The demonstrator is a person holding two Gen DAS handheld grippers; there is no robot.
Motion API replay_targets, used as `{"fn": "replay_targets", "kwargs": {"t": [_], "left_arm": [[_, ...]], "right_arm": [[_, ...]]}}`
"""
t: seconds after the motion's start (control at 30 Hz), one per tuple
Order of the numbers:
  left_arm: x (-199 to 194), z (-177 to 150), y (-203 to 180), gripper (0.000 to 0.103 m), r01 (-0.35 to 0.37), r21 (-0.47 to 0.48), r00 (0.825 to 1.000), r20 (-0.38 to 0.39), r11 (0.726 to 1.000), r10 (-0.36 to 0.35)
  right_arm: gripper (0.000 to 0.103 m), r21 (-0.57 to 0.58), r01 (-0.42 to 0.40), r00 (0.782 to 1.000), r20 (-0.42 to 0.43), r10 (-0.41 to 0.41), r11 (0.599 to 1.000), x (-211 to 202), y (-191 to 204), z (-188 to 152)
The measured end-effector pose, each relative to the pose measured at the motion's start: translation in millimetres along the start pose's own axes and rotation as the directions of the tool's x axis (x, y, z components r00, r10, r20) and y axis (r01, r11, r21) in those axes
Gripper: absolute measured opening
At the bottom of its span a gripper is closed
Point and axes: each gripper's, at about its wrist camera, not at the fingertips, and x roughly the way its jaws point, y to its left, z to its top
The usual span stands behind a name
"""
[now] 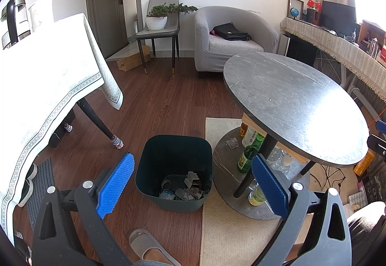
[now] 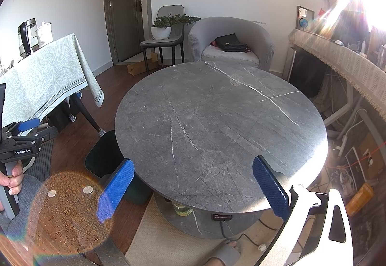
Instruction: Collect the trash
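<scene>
Round table top (image 2: 217,126): grey stone-look slab w/ white veins, smooth, semi-gloss where glare is caught. Floor (image 1: 164,101): dark wood-grain planks, slight sheen. Bin (image 1: 173,169): dark green plastic, matt; grey crumpled scraps (image 1: 188,190) seen inside. Rug (image 1: 231,237): beige woven cloth, rough. Gripper pads (image 1: 115,184): blue rubbery, fine knobbed texture, on black matt plastic. Tablecloth (image 2: 43,82): pale patterned cloth

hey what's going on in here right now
A person is tidying up with a handheld gripper in each hand. Both the left gripper and the right gripper are open and empty. The left one hangs over a dark bin on the floor with scraps of trash in the bottom. The round grey table beside it has a bare top.
</scene>
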Motion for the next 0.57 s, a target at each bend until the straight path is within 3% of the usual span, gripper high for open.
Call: {"fn": "replay_targets", "kwargs": {"t": [0.57], "left_arm": [[5.3, 0.5, -2.9, 0.100, -0.001, 0.005, 1.000, -0.012, 1.000, 0.001]], "right_arm": [[0.099, 0.001, 0.000, 1.000, 0.000, 0.000, 1.000, -0.1, -0.1, 0.0]]}}
